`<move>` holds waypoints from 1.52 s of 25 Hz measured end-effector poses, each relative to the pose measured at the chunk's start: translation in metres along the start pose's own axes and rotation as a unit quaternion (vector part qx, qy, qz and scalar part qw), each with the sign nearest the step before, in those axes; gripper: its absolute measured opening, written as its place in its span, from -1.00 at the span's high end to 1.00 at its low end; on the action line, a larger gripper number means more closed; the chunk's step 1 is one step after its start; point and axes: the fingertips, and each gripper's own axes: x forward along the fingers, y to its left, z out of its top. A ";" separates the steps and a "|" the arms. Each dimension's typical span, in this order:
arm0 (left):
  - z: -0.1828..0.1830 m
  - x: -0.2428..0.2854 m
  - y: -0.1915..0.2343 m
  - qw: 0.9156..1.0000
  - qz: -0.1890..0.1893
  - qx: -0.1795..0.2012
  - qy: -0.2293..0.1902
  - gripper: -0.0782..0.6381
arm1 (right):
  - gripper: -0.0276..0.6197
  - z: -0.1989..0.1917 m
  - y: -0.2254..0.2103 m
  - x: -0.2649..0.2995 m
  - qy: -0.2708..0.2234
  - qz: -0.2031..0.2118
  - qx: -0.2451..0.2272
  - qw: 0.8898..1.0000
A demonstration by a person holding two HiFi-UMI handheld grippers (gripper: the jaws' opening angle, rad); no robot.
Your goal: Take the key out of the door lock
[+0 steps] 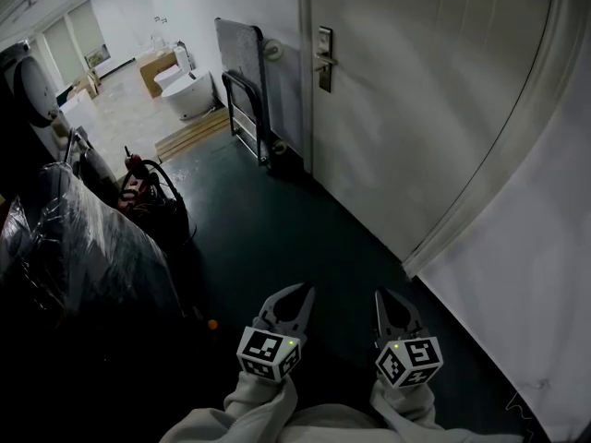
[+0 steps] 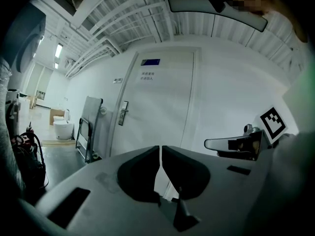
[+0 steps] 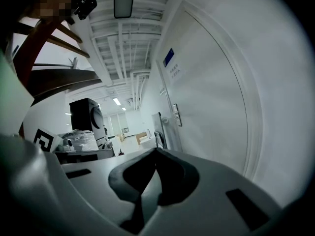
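The pale door fills the upper right of the head view. Its metal lock plate with a lever handle sits far ahead of both grippers, and shows again small in the left gripper view and the right gripper view. I cannot make out a key at this distance. My left gripper and right gripper are held low and side by side above the dark floor. The left gripper's jaws meet with nothing between them. The right gripper's tips also touch and hold nothing.
A folded platform cart leans on the wall left of the door. Beyond it are a white tub and wooden boards. Plastic-wrapped goods and coiled hoses line the left side. A dark floor runs to the door.
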 end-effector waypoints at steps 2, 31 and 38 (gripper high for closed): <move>-0.005 -0.002 -0.005 1.000 -0.003 0.000 0.006 0.72 | 0.76 -0.005 0.003 -0.004 0.003 0.002 0.003 1.000; 0.019 0.091 0.038 1.000 -0.007 -0.015 0.004 0.72 | 0.75 0.020 -0.053 0.074 0.004 -0.002 0.020 1.000; 0.047 0.144 0.060 1.000 -0.016 -0.012 0.002 0.72 | 0.75 0.050 -0.078 0.118 0.000 -0.010 0.023 1.000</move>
